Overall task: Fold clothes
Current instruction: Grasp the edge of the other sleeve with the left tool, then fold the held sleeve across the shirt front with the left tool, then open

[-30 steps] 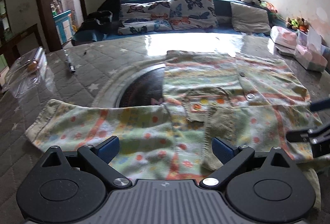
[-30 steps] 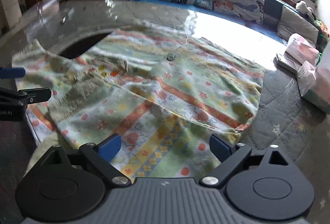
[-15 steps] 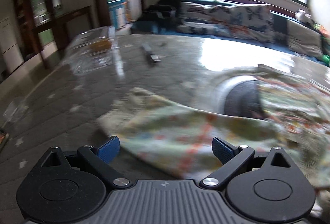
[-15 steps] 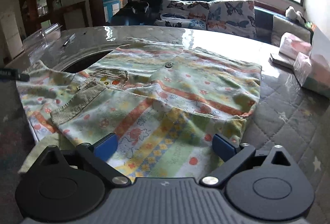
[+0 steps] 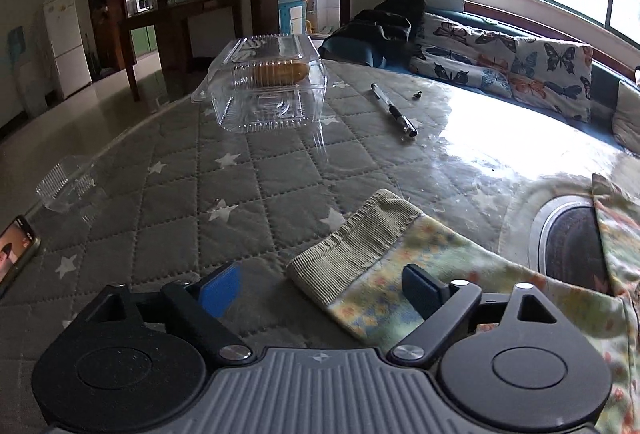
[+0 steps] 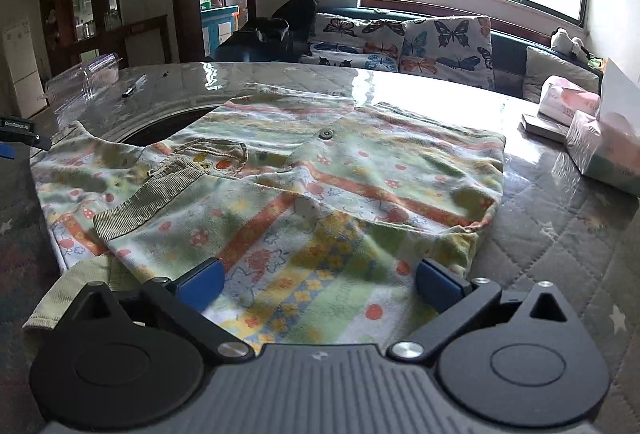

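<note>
Left wrist view: my left gripper (image 5: 320, 286), jaws closing, straddles the sleeve cuff (image 5: 352, 250), not yet pinched; right gripper (image 6: 318, 284) gapes over the shirt (image 6: 320, 170) beside it. Next: pinch, fold inward.

Open quilted table (image 5: 260, 190) at twelve o'clock of the left gripper (image 5: 320, 288), whose jaws are closing around the ribbed sleeve cuff (image 5: 352, 250), pads not yet on it. Clear plastic box (image 5: 268, 90) blocks eleven o'clock; pen (image 5: 394, 112) at one. Phone (image 5: 16, 254) at nine, by the edge. From the right gripper (image 6: 318, 280), tissue packs (image 6: 592, 138) crowd two o'clock; the shirt (image 6: 320, 174) covers everything ahead.
</note>
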Available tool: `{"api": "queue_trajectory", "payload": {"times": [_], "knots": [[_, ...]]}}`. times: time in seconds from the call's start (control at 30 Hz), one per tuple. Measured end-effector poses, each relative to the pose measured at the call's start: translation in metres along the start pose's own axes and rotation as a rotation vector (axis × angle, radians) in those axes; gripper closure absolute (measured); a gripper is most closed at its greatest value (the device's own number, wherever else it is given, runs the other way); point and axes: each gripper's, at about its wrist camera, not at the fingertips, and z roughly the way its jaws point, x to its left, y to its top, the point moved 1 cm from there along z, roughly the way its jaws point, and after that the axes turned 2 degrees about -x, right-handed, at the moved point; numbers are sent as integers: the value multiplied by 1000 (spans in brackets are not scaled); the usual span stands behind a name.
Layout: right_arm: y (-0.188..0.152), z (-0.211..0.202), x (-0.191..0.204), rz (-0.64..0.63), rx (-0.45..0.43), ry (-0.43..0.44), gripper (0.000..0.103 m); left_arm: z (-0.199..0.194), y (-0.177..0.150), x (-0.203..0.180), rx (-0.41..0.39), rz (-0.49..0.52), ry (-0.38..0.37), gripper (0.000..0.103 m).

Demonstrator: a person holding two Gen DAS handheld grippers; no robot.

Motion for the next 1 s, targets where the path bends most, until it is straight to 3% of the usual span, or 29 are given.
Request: {"api": "queue_trajectory", "payload": {"times": [0.3,0.63,0.83,1.0], "knots": [[-1,0,0,0,-5,-1,0,2,-5,5,-3,-30,-14,29],[-2,0,1,0,-6,-2,0,2,-4,5,-17,-40,-47,61],[-2,1,1,1,-6,-2,0,2,-1,6,-10,-66,-107,91],[-1,1,1,0,-5,-3,0,-7,4,4,-17,-105,-153,93]]}}
